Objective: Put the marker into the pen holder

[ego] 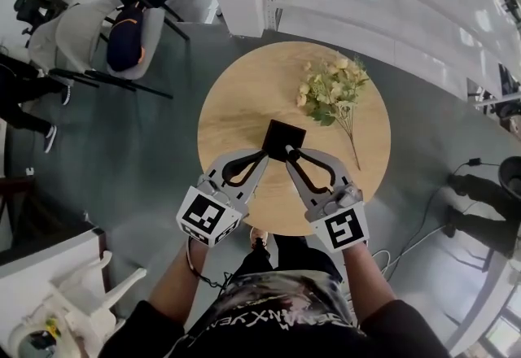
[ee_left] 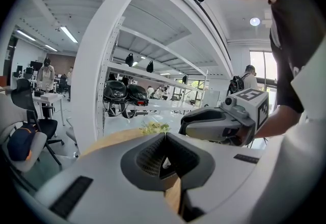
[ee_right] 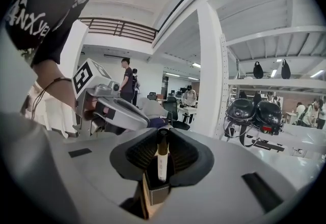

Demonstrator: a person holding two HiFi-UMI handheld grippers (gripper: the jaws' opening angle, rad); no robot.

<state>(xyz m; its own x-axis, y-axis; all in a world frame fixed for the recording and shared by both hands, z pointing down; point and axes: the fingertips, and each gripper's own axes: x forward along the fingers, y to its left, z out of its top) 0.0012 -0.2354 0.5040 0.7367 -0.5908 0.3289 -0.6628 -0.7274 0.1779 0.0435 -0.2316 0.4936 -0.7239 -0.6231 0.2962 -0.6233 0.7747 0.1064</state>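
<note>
Right gripper (ee_right: 163, 135) clamps the marker (ee_right: 161, 161) upright over the pen holder (ego: 286, 137), ready to drop in; left gripper (ego: 262, 155) hovers alongside, pinched shut, empty.

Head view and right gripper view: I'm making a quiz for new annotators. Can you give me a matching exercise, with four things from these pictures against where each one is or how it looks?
Things:
1. marker
2. pen holder
3. flowers
4. table

Places and looks:
A. lying on the far right part of the tabletop
B. round, light wood
C. black, standing near the tabletop's middle
D. held upright in the right gripper

Pairs: 1-D, 2-C, 3-A, 4-B.
</note>
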